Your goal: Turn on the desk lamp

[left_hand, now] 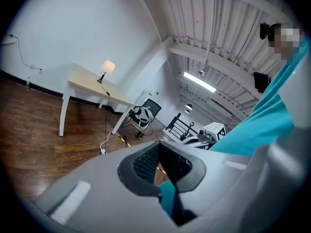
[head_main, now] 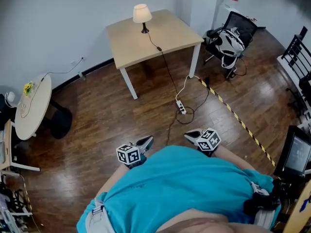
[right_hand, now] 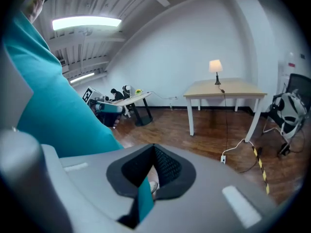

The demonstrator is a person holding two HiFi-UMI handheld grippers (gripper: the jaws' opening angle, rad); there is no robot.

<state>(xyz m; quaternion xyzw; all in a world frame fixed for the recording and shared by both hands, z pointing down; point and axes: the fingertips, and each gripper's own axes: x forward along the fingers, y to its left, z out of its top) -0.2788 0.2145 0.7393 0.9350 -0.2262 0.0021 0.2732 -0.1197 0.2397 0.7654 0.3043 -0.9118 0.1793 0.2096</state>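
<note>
Wood flooring surrounds a pale table point(head_main: 180, 30) at the top centre of the head view. On it the desk lamp point(head_main: 142, 14) stands near the far edge, its cord point(head_main: 167, 69) trailing to a power strip point(head_main: 181, 107). Only the gripper views show the ceiling light point(right_hand: 86, 22). Low in frame, the left gripper point(head_main: 147, 140) and right gripper point(head_main: 189, 134) have jaws closed tip to tip, holding nothing. The lamp's switch is too small to make out.
</note>
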